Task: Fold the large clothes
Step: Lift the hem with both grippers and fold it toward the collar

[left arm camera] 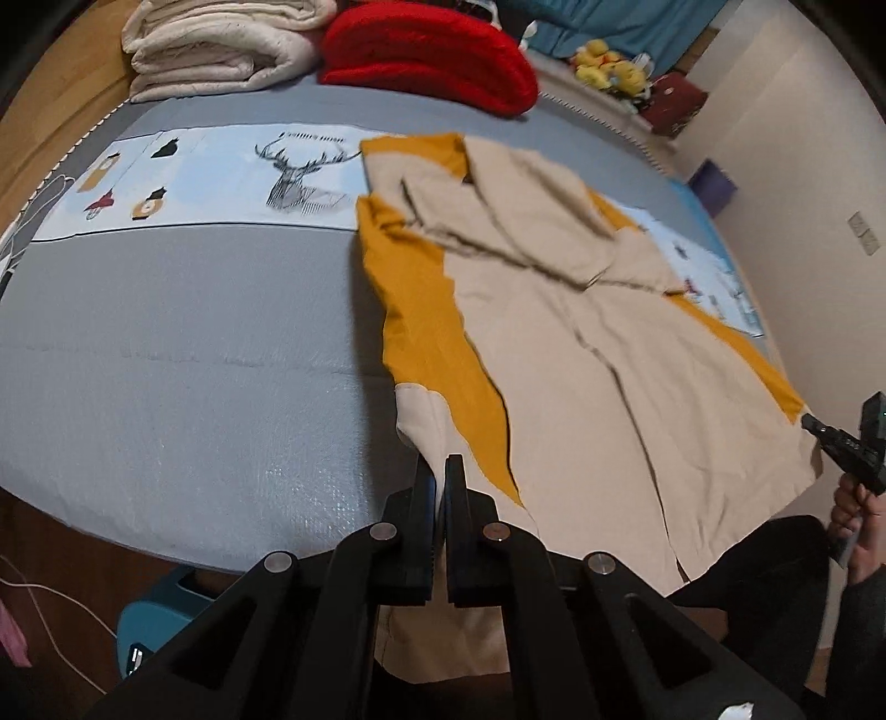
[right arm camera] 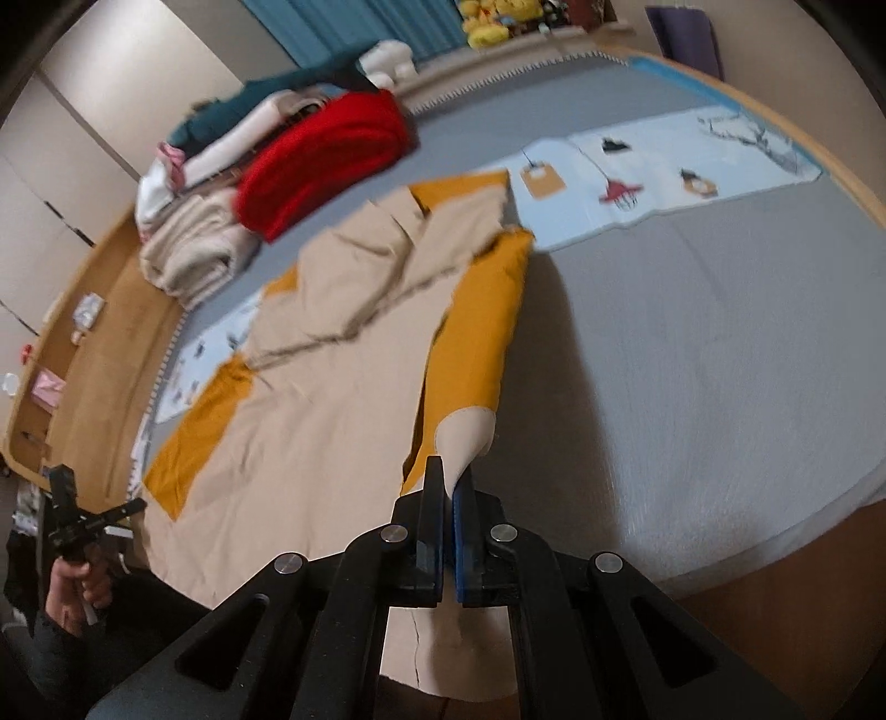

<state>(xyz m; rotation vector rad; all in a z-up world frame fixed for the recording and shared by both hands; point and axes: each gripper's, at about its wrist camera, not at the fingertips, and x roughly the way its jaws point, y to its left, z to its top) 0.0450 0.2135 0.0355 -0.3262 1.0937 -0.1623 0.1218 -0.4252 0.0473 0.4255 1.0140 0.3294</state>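
Both claws are pinching the coat (left arm camera: 559, 354) right now — my left gripper (left arm camera: 440, 471) has its jaws pressed together on a beige hem corner at the bottom middle of its view, and my right gripper (right arm camera: 449, 476) is clamped the same way on a beige corner in its own view. Weirdly, each view looks like the same orange-edged side, so I can't say for sure which corner is whose.

The coat itself lies spread over the grey bed (left arm camera: 183, 343), filling the middle and right of the left view, with its collar near the upper middle and its hem hanging over the near edge. The sleeves look already folded in across the chest.

For this step I'd guess it's the bottom-to-top fold. Tips: keep both corners level with each other and the hem taut between them, so it doesn't sag or twist. Carry the hem up toward the collar, well short of the red blanket (left arm camera: 426, 52) at the top — and don't let go until the edges line up, because the lining looks slippery.
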